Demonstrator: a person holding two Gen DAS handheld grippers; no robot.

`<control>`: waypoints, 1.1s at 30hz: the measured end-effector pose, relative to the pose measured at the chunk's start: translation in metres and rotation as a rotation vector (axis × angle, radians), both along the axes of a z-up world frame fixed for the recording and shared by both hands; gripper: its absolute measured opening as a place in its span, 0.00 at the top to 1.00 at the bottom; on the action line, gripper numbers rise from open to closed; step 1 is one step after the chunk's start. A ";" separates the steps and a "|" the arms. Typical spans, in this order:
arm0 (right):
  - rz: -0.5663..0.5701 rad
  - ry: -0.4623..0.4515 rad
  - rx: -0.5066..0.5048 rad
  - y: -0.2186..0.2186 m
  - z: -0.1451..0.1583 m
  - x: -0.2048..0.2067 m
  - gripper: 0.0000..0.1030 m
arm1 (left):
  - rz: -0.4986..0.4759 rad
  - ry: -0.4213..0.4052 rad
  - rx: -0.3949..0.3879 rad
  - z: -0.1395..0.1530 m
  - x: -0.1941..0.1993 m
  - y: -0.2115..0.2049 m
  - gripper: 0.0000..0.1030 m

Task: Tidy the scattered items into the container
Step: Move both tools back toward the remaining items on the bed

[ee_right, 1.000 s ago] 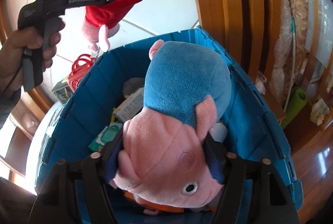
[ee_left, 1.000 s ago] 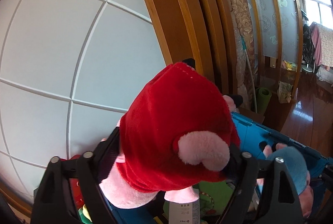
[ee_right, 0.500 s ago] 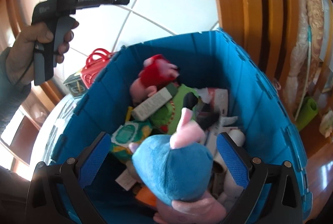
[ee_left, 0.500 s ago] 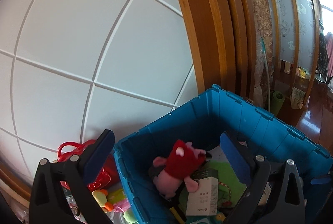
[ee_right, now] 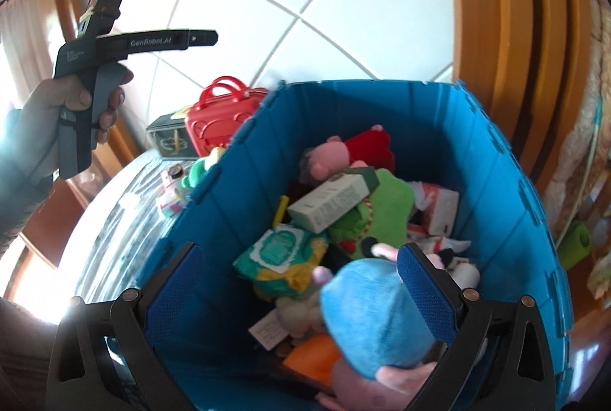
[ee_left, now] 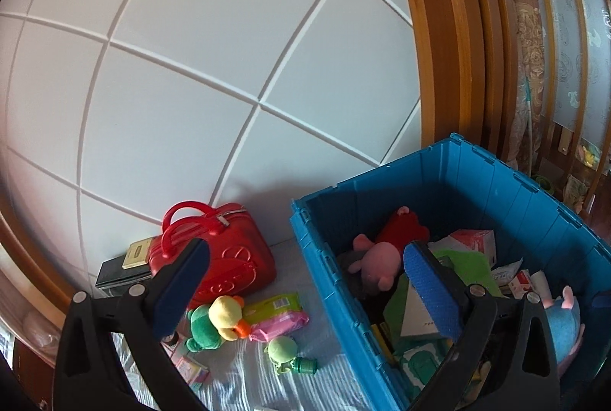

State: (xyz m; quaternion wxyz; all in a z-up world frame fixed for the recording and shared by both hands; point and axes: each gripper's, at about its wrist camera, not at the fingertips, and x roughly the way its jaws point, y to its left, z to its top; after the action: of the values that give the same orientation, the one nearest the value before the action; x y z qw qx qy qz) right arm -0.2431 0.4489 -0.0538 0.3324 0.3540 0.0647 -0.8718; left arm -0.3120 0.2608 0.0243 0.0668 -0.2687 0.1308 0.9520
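Left of the blue crate [ee_left: 496, 189], on the striped worktop [ee_left: 332, 384], lie the items not yet tidied: a yellow-and-green plush duck [ee_left: 217, 321], a pink wipes packet [ee_left: 278, 319], a small green toy [ee_left: 284, 353], a red toy suitcase [ee_left: 225, 254] and a dark box [ee_left: 118, 269] against the wall. The left gripper [ee_left: 301, 292] hangs over this spread, jaws wide apart and empty. The right gripper [ee_right: 301, 292] stands above the crate; its jaws have just been opening, and now stand wide with the blue-and-pink plush pig [ee_right: 374, 319] lying loose between them on the pile, beside the red-dressed plush pig [ee_right: 355, 147]. The duck looks light and soft, and should squash safely if pinched across its body. The packet is probably slick and floppy, best taken mid-length. The suitcase looks rigid; its handle seems the sensible hold. "GenRobot.AI" reads on the left gripper's side; the box labels are too small to read.
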 end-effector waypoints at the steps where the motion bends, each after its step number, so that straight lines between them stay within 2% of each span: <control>1: 0.009 0.007 0.004 -0.004 0.002 0.004 0.00 | 0.013 0.000 0.005 -0.001 0.005 -0.010 0.00; 8: 0.049 0.036 0.037 -0.049 0.012 0.035 0.00 | 0.091 -0.014 -0.007 -0.019 0.035 -0.088 0.00; 13: 0.070 0.041 0.065 -0.090 0.012 0.055 0.00 | 0.136 -0.054 0.020 -0.038 0.047 -0.147 0.00; 21: 0.122 0.052 0.091 -0.178 0.009 0.081 0.00 | 0.207 -0.110 0.046 -0.067 0.060 -0.245 0.00; 27: 0.155 0.024 0.127 -0.251 -0.021 0.099 0.00 | 0.261 -0.172 0.034 -0.101 0.070 -0.312 0.00; 33: 0.169 0.019 0.195 -0.313 -0.071 0.110 0.00 | 0.280 -0.253 0.021 -0.154 0.079 -0.368 0.00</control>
State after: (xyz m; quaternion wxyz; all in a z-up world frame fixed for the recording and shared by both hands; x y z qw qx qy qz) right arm -0.1332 0.1360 -0.1250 0.3680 0.3696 0.1820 -0.8336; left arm -0.2333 -0.1075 -0.1302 -0.0476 -0.4009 0.0730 0.9120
